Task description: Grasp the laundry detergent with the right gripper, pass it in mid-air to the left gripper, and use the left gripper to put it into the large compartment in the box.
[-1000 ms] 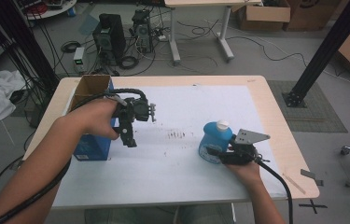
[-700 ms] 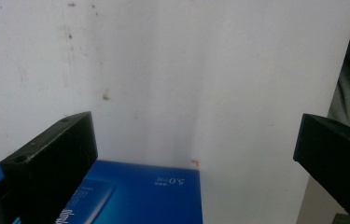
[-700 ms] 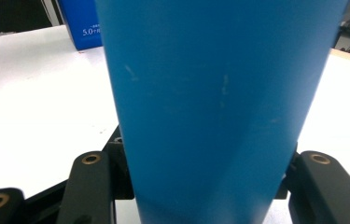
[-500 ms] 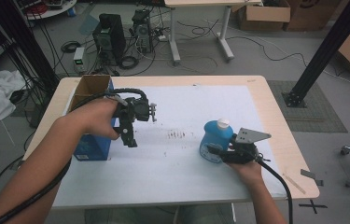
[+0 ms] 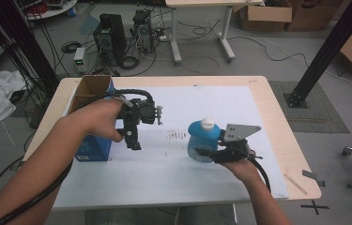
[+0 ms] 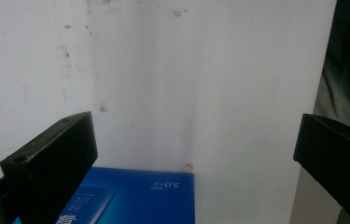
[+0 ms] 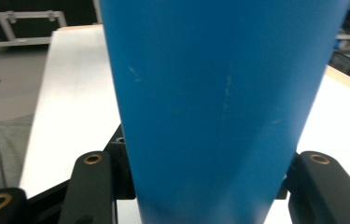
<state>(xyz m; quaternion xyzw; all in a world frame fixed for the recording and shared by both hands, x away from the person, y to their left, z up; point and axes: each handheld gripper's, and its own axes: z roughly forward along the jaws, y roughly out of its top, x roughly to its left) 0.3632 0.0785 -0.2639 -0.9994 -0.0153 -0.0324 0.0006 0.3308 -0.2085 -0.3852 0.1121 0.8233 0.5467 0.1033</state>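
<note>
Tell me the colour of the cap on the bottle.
White; the cap tops the blue bottle, clearest in the high view.

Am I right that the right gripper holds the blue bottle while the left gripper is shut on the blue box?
Not quite: the left gripper is open, its jaws wide apart above the blue box, as the left gripper view shows. The right gripper does hold the blue bottle.
</note>
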